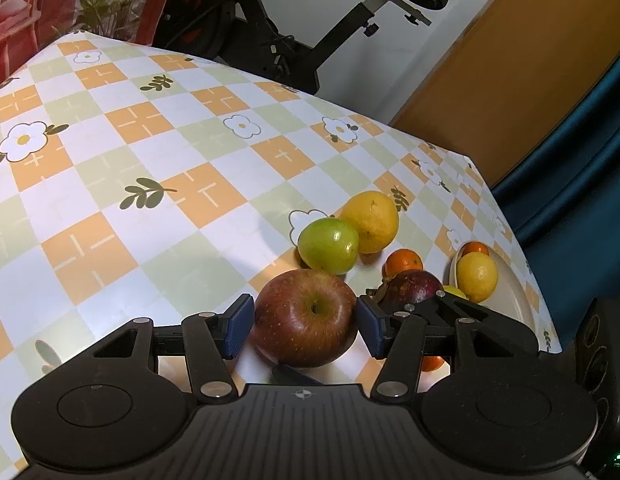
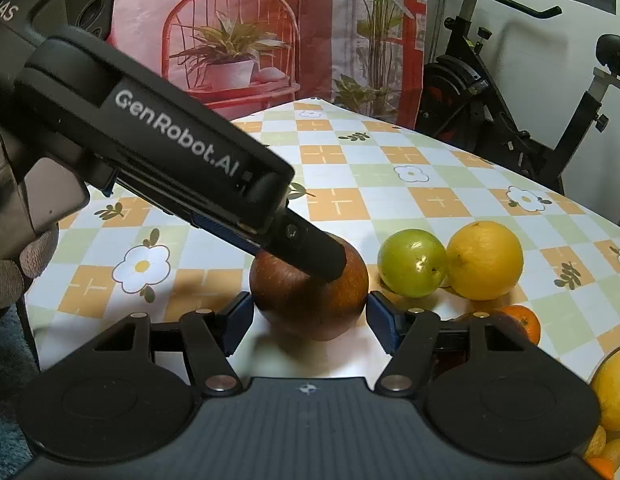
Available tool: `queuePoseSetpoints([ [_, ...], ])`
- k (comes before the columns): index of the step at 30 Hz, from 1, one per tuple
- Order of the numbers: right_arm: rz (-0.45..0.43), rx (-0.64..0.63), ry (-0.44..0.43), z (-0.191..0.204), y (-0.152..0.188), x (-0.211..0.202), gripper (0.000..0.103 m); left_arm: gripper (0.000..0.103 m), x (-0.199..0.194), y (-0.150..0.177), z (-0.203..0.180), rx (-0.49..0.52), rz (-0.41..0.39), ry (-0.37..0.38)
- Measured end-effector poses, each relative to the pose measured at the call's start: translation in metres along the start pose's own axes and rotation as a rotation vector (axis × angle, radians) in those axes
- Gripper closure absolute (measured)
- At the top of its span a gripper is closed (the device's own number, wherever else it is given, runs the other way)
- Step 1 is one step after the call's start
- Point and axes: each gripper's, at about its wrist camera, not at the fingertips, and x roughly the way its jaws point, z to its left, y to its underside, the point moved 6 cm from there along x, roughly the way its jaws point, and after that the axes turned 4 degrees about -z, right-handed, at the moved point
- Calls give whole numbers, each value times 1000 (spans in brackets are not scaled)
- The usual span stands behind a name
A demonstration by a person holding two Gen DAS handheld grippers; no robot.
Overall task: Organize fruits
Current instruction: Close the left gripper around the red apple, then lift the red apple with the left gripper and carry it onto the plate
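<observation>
Both your left gripper (image 1: 305, 326) and right gripper (image 2: 309, 322) straddle the red apple (image 1: 306, 318), stem up; pads beside it, grip uncertain.

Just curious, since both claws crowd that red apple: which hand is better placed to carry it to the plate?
Probably left: the left gripper pads seem to press the red apple on both sides; contact by the right gripper looks less certain.

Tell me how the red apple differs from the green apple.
The red apple is dark red and speckled; the green apple is smooth and plain green. The red apple looks larger. The red apple sits between the left tongs; the green apple lies free against a yellow citrus. Both rest on the checked tablecloth.
</observation>
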Motion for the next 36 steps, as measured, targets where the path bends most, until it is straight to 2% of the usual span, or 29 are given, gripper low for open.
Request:
queuePoseSetpoints([
  [18, -4, -8, 0, 1, 0, 1, 38, 40, 4, 5, -5, 86, 0, -34],
  [26, 9, -20, 7, 1, -1, 8, 38, 40, 3, 4, -6, 82, -9, -40],
  [36, -79, 8, 24, -6, -10, -17, 38, 40, -15, -8, -36, 131, -71, -35],
])
